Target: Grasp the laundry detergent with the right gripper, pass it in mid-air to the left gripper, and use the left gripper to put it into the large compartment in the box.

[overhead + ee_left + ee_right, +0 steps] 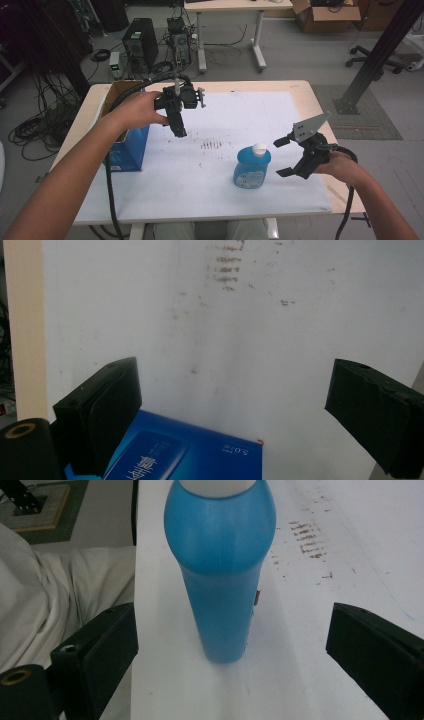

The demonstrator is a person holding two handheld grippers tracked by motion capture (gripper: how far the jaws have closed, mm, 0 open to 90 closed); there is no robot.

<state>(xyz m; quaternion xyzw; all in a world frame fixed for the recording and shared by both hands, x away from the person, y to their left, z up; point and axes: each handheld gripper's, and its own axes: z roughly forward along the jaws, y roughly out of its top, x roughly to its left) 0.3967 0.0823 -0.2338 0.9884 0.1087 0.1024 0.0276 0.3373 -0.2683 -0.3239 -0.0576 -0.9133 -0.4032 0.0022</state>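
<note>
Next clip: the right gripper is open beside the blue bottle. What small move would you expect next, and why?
Probably a short push forward, then a close. The right gripper has its jaws wide open, level with the upright blue plastic bottle with a white cap but not touching it. In the right gripper view the bottle stands centred ahead of the jaws, not yet between them.

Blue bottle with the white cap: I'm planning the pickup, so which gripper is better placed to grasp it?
Right. The right gripper is open beside the blue bottle, which stands framed between its jaws; the left gripper hangs by the blue box.
</note>
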